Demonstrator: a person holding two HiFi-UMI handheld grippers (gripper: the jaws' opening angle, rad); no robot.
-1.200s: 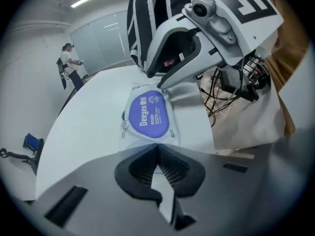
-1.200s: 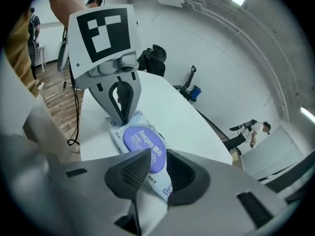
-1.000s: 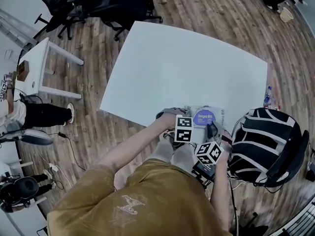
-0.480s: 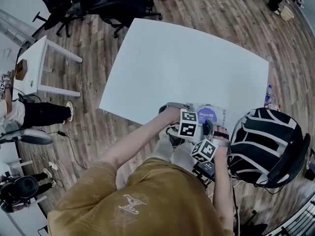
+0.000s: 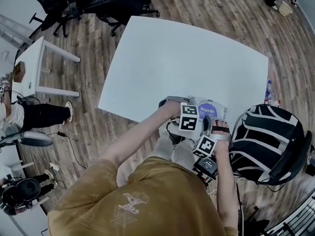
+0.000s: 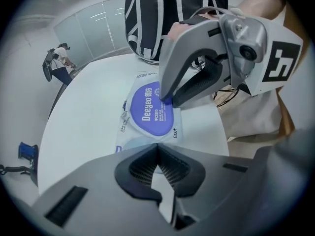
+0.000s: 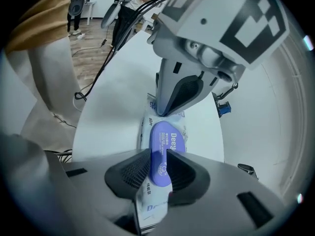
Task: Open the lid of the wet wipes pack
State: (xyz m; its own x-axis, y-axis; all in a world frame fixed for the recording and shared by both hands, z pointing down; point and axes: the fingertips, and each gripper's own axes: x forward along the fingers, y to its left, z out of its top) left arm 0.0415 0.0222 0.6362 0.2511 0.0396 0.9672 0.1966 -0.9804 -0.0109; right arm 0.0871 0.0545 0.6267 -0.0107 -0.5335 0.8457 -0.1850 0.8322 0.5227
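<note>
Wipes pack, purple lid in right hand-held gripper

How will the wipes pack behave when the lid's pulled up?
Pack looks like soft, wrinkled film: probably floppy and light, likely to lift with the lid. The left gripper pressing on its far end should help. The lid looks rigid and smooth, so the right gripper closed on its edge could slip.

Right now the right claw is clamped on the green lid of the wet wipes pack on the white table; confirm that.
Wrong colour: the lid is purple, not green, as the right gripper view shows. The rest stands: the right claw is clamped on it, and the wet wipes pack lies on the white table.
</note>
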